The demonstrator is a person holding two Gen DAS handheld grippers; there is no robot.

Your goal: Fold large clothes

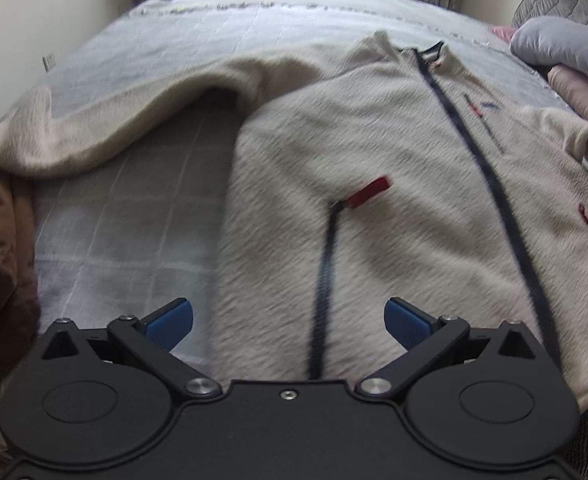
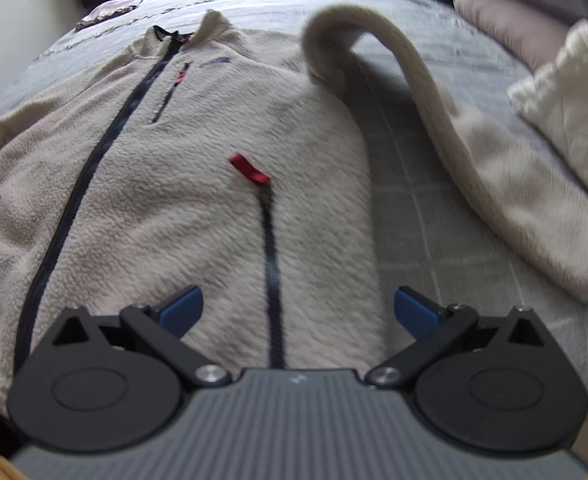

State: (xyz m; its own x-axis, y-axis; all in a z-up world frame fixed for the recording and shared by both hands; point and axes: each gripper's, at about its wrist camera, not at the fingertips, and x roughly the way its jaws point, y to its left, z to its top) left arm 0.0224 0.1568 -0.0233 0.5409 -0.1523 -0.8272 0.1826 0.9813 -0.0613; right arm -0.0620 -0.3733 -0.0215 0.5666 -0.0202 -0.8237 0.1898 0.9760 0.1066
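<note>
My left hand-held gripper point(image 1: 287, 320) hangs over the lower part of a cream fleece jacket point(image 1: 374, 220), its blue pads point(image 1: 171, 320) spread wide with nothing between them. The jacket lies front up on the bed point(image 1: 133, 208), on a grey checked cover. A dark main zip point(image 1: 482, 168) runs from the collar down toward me. A pocket zip point(image 1: 326, 280) with a red tab point(image 1: 368, 192) sits right ahead of my pads. One sleeve point(image 1: 113, 120) stretches off to the left. Pillows point(image 1: 566, 48) are piled at far right.
</note>
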